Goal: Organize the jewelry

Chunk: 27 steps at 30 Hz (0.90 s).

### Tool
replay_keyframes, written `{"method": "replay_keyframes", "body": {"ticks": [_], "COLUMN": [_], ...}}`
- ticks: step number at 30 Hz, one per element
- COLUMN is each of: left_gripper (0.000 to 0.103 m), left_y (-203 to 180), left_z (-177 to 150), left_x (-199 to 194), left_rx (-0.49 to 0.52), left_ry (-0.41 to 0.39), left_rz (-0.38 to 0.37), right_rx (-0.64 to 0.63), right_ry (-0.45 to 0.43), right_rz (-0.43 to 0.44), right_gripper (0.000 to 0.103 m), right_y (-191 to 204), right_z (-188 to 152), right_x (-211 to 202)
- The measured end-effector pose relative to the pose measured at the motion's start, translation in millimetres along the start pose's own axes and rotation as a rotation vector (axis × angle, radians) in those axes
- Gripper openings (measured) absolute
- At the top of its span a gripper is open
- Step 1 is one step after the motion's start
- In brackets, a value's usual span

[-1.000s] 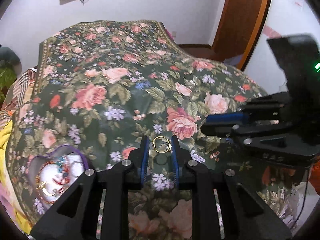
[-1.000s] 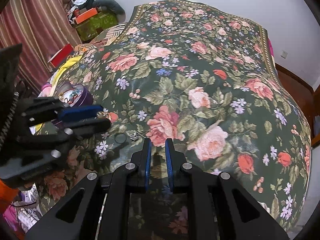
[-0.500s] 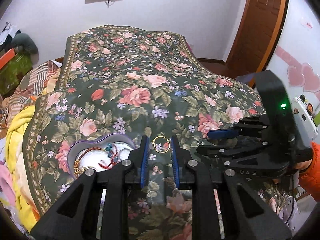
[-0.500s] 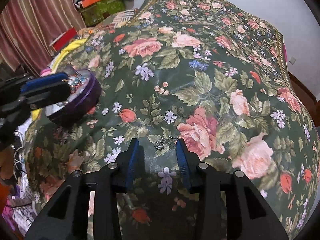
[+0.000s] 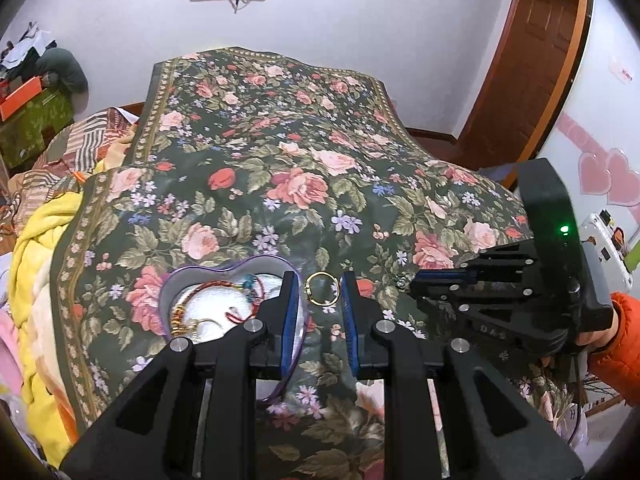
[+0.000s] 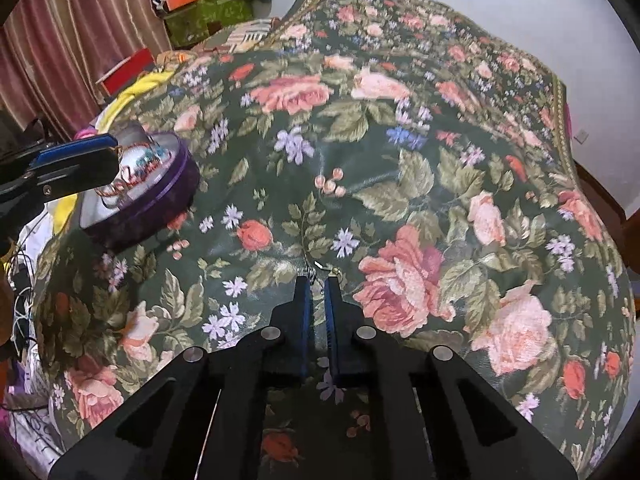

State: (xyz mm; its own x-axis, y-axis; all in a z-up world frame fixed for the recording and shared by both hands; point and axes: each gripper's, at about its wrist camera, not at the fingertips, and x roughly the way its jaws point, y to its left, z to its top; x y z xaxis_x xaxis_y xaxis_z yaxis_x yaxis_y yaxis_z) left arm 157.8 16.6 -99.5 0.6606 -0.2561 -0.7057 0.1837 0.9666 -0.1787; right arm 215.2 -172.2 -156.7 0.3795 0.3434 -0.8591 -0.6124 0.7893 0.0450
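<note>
My left gripper (image 5: 319,289) is shut on a gold ring (image 5: 320,288) and holds it above the bed, just right of a purple heart-shaped tin (image 5: 208,276) with bracelets inside. My right gripper (image 6: 316,280) has its fingers closed on a small silver earring (image 6: 316,269) lying on the floral bedspread (image 6: 400,160). The right gripper also shows in the left wrist view (image 5: 416,280), with the earring (image 5: 401,280) at its tips. The tin also shows in the right wrist view (image 6: 160,196), with the left gripper's fingers (image 6: 76,152) over it.
A yellow blanket (image 5: 36,240) is bunched at the bed's left edge. Boxes and clothes (image 6: 200,4) are piled by the far wall. A wooden door (image 5: 532,60) stands at the right.
The left gripper carried the ring left toward the tin. The right gripper, open half a second ago, moved down over the earring and closed on it.
</note>
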Motion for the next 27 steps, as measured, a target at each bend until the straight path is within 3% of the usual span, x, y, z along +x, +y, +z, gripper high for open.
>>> {"method": "replay_keyframes", "body": {"ticks": [6,11,20,27], "left_gripper": [0.020,0.020,0.020,0.020], "left_y": [11,19,26,33], "left_z": [2,2,-3,-8], "left_x": [-19,-28,-27,-16], "left_rx": [-0.014,-0.027,-0.028,-0.051], "left_ry": [-0.033,-0.047,-0.046,-0.028], "left_rz": [0.033,0.049,0.032,0.017], "right_rx": [-0.049,-0.124,-0.055,-0.039], "right_ry": [-0.033,-0.006,0.088,0.064], "right_rz": [0.024,-0.058,-0.077,-0.047], "right_gripper": [0.006,0.012,0.012,0.012], "right_y": [15,36,17,14], "right_z": [5,9,14,17], "right_x": [-16,-10,16,22]}}
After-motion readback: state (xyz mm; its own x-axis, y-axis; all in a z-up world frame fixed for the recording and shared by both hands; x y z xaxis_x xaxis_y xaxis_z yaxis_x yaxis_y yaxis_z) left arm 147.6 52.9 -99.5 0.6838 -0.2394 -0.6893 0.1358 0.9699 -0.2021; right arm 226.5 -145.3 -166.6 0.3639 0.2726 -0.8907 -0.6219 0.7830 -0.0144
